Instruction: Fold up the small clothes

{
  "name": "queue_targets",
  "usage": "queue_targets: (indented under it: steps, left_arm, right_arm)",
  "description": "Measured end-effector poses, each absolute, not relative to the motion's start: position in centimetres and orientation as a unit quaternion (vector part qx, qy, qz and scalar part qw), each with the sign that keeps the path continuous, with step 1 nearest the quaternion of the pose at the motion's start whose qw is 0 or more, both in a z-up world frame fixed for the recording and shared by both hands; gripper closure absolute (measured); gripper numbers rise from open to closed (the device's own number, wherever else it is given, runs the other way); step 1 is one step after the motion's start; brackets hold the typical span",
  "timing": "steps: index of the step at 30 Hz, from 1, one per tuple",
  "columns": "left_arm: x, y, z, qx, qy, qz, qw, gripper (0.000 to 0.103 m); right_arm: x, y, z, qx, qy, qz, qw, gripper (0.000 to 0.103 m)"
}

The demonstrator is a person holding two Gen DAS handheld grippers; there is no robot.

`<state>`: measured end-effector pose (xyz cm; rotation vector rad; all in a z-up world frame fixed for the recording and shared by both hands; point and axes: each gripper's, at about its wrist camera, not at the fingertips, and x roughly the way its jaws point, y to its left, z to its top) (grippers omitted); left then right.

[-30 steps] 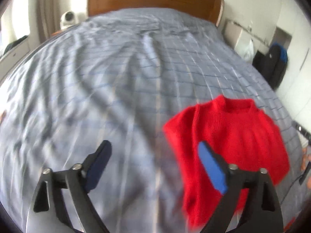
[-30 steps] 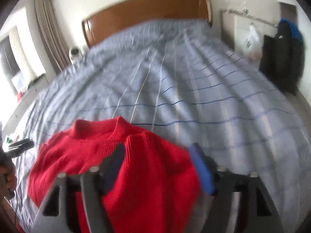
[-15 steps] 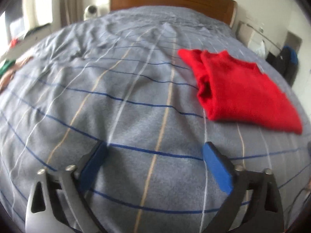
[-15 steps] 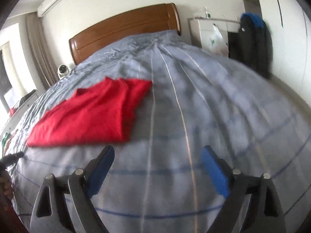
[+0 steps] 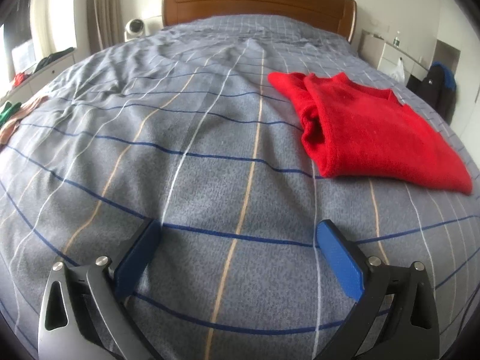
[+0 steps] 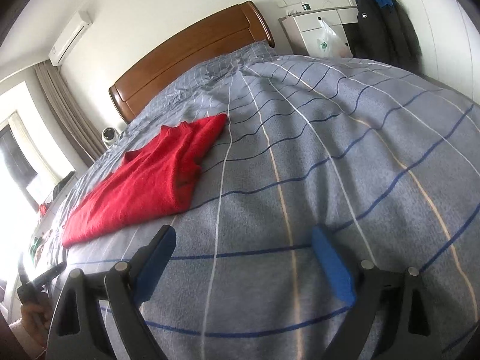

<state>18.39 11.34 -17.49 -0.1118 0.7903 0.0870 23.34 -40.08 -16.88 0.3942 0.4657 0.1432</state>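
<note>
**A:** Red sweater [image 5: 372,129] — position report, please.

**B:** It lies folded on the checked blue-grey bedcover [image 5: 210,162], clear of both tools. In the left wrist view it sits up and to the right of the fingers, collar toward the wooden headboard [image 5: 258,3]. In the right wrist view the same garment [image 6: 150,180] lies up and to the left, with one sleeve tucked under along its right-hand edge.

**A:** Left gripper [image 5: 240,240] status?

**B:** Jaws spread wide. Only bare bedcover shows between the two blue pads [image 5: 340,261]. Nothing is gripped. The tool points down at the cover, close to it.

**A:** Right gripper [image 6: 243,249] status?

**B:** Jaws also well apart, with nothing between the pads [image 6: 333,267] but striped fabric. No contact with the sweater; the garment's near hem lies just beyond the left finger.

**A:** Surroundings?

**B:** A small white fan [image 5: 135,28] stands beside the headboard on the window side. A dark jacket [image 6: 381,24] hangs by a white cabinet [image 6: 318,27] on the opposite side. An air conditioner [image 6: 70,37] is mounted high on the wall. Other loose clothes [image 5: 12,114] lie at the bed's far left edge. A hand [image 6: 34,315] shows at the lower-left corner of the right wrist view, holding a dark object; what it is cannot be determined.
</note>
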Motion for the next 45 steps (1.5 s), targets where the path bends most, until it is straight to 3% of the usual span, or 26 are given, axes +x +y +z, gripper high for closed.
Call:
queue_targets:
  steps: [45]
  left_arm:
    - [18.21, 10.98, -17.53, -0.05, 0.381, 0.047, 0.922, 0.0]
  right_arm:
    - [23.03, -40.11, -16.87, 0.196, 0.226, 0.072, 0.952, 0.012]
